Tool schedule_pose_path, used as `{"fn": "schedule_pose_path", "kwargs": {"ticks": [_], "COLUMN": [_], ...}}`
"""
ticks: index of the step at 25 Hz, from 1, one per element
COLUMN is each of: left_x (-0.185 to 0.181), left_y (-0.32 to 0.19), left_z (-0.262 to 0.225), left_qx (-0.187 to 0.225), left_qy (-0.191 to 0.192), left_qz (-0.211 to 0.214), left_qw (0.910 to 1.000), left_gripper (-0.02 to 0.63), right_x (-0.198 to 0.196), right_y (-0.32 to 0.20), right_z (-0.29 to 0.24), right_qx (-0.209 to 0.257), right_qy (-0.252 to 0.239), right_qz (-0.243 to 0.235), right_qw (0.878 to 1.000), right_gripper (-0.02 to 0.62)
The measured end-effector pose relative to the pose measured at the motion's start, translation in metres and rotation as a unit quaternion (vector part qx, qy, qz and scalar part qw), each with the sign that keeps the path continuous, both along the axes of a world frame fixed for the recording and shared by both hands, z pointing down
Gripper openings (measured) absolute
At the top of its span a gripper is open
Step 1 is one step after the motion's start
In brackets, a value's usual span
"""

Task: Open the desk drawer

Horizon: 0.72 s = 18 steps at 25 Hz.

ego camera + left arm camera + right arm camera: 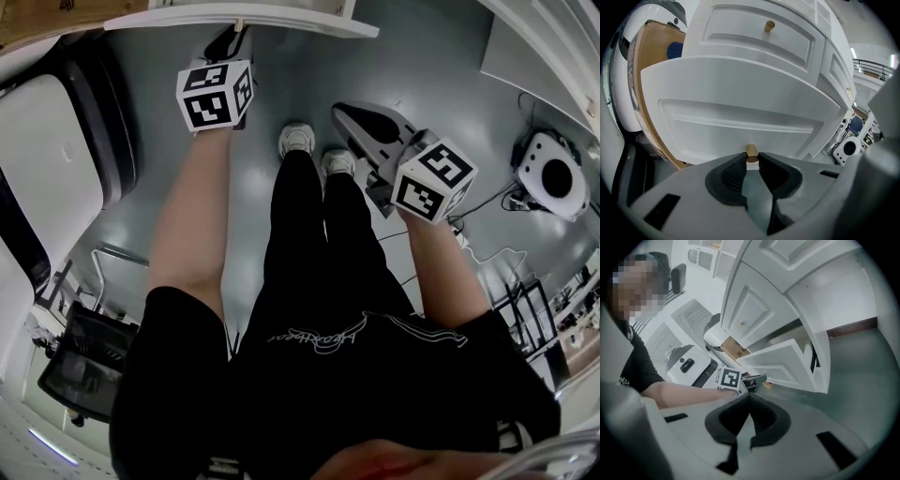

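Observation:
The white desk drawer [740, 117] stands pulled out from the desk; its front also shows in the right gripper view [783, 363] and its top edge in the head view [281, 17]. My left gripper [751, 157] is shut on the drawer's small brass knob [751, 150], which sits between the pad tips. In the head view the left gripper [234, 39] reaches up to the drawer edge. My right gripper [749, 398] hangs beside it over the floor with its pads together and nothing in them [349, 114]. A second drawer above has its own knob [769, 26].
A cardboard box [647, 75] and a white rounded machine [47, 150] stand left of the drawer. On the grey floor at the right lie a white round device [553, 178] and cables. An office chair [84, 366] is at the lower left. The person's shoes [298, 139] are below the drawer.

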<state>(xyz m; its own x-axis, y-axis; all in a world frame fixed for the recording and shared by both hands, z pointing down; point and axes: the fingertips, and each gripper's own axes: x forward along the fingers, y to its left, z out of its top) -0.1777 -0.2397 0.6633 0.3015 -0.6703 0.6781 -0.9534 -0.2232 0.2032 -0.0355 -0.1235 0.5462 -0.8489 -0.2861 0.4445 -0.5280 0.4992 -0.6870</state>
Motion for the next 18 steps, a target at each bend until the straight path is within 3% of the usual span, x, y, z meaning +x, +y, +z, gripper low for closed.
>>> {"fn": "schedule_pose_path", "kwargs": {"ticks": [18], "left_x": [-0.007], "left_y": [0.051], "left_z": [0.001], "left_qx": [-0.006], "left_qy": [-0.012], "left_qz": [-0.032], "left_qw": [0.9994], "left_gripper": [0.083], "right_x": [0.010], "right_y": [0.044], "right_z": [-0.006], "right_qx": [0.006], "right_qy": [-0.010], "right_qz": [-0.065], "right_qw": [0.998], "right_gripper": [0.006]}}
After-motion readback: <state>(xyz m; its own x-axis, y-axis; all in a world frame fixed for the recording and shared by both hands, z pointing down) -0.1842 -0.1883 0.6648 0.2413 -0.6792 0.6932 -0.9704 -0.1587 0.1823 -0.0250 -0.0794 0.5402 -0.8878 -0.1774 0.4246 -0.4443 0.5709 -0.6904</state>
